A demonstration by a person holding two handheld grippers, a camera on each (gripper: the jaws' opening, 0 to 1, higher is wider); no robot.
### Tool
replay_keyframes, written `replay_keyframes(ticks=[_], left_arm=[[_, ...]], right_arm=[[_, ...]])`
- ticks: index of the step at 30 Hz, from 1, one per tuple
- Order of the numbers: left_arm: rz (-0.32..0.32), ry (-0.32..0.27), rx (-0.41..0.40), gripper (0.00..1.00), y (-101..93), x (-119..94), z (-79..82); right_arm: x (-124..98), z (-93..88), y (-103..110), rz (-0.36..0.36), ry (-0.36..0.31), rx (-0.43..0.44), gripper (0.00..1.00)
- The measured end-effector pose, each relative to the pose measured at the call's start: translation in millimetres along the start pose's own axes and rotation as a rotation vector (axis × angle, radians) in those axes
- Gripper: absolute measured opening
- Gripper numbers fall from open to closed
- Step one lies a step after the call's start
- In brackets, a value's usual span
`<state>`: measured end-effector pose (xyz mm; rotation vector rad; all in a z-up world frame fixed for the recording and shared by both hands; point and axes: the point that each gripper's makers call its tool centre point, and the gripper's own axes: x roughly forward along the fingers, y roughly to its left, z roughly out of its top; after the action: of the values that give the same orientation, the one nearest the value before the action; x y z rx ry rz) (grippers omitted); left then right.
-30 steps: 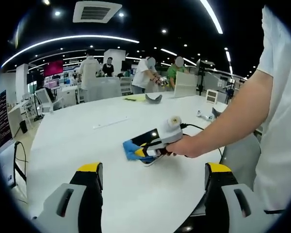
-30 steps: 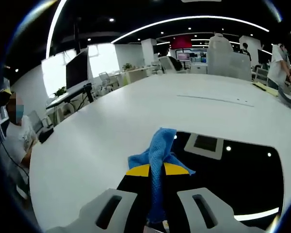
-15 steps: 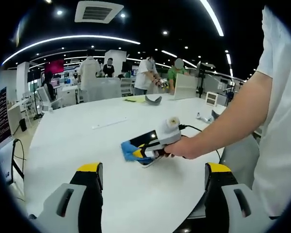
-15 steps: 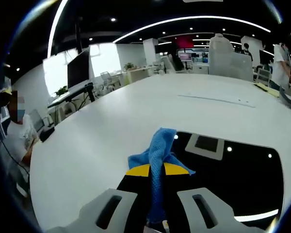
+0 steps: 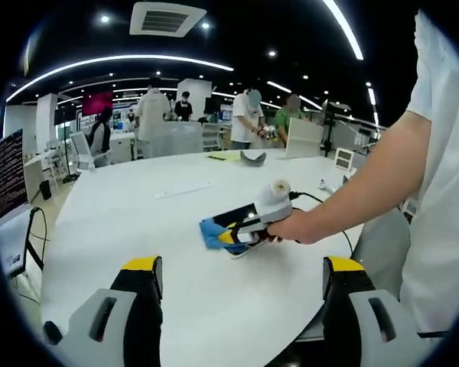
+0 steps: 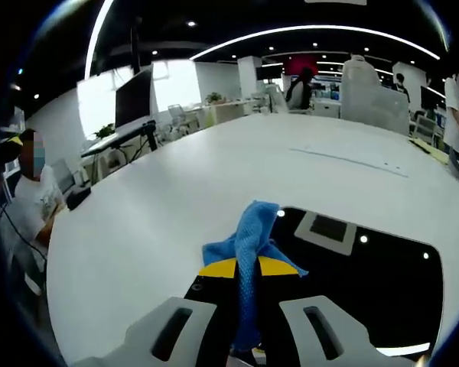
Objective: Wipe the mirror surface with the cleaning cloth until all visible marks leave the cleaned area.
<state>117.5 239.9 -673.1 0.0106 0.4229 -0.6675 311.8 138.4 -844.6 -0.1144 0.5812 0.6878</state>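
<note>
In the right gripper view, my right gripper (image 6: 247, 267) is shut on a blue cleaning cloth (image 6: 249, 233), whose bunched end rests at the near left edge of a dark mirror (image 6: 367, 283) lying flat on the white table (image 6: 176, 199). The mirror reflects ceiling lights and a vent. In the left gripper view, my left gripper (image 5: 241, 279) is open and holds nothing, hovering over the table's near side. Ahead of it a person's hand (image 5: 298, 227) holds the right gripper (image 5: 249, 225), with the blue cloth (image 5: 211, 232) at its tip over the mirror.
The person's arm and white shirt (image 5: 444, 191) fill the right of the left gripper view. A cable (image 5: 321, 206) trails across the table. Small items (image 5: 252, 157) lie at the far edge. Several people stand beyond; a seated person (image 6: 27, 199) is off the table's left edge.
Both views have shifted slightly as the hands moved. The right gripper still grips the cloth at the mirror's edge, and the left gripper stays open.
</note>
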Motion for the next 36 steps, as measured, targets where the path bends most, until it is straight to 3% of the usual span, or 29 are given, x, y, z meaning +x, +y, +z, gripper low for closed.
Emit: replay_keyframes(ticks=[14,24,32,36], left_arm=[[0.057,0.002,-0.027,0.86,-13.5,-5.9,-8.9],[0.075,-0.026,-0.012,0.86,-23.8,-2.8,4.8],[0.093,-0.025,-0.015,0.86,-29.1,-5.6,4.3],[0.089,-0.016,-0.011,0.86,-40.5,-2.6,3.6]], right_arm=[[-2.3,-1.7,4.5,0.035,0.007,-0.035,0.03],[-5.6,-5.6,8.9,0.103,0.02,-0.079,0.03],[-6.4,-5.9,9.6,0.121,0.016,-0.09,0.03],[-8.9,-8.0,9.4,0.141,0.027,-0.122,0.03]])
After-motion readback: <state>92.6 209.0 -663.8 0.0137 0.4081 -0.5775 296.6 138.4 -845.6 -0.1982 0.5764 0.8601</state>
